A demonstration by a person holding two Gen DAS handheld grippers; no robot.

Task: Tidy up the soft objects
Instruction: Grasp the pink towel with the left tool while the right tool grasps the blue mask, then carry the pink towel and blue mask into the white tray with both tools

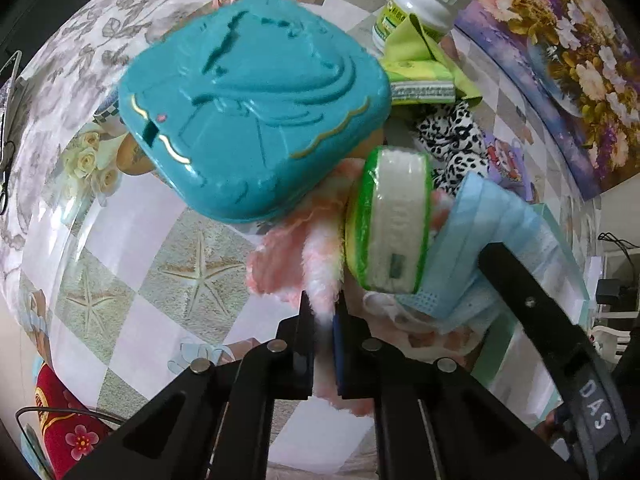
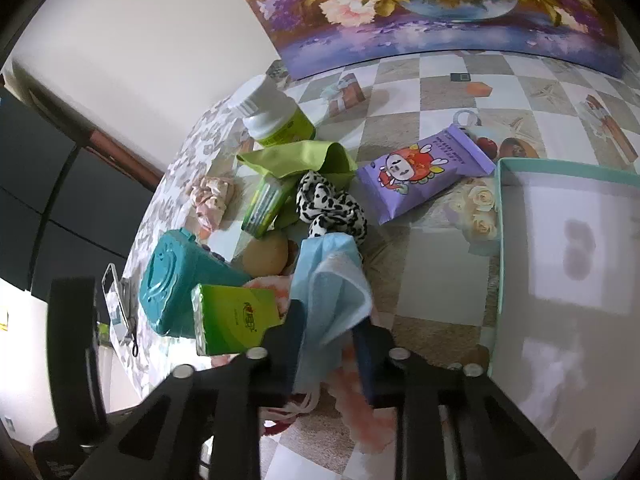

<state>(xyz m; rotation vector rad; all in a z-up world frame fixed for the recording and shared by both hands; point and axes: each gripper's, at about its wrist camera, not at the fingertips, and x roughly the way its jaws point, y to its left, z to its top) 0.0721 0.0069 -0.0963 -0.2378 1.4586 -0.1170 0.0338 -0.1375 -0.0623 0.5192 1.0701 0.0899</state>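
Mid-grab: my left gripper (image 1: 325, 322) was clamped on the pink fluffy cloth (image 1: 296, 256), my right gripper (image 2: 329, 332) pinched the blue mask (image 2: 332, 280), both in the table pile. Next I'd guess lifting into the white box (image 2: 560, 248).

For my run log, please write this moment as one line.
left claw: shut on pink fluffy cloth | right claw: shut on blue face mask | box: empty

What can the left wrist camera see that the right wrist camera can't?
Only the left wrist view shows the left tongs pinching the pink fluffy cloth. Only the right wrist view shows the purple cartoon packet and the open box. Both show the teal case, blue face mask, white bottle and spotted cloth.
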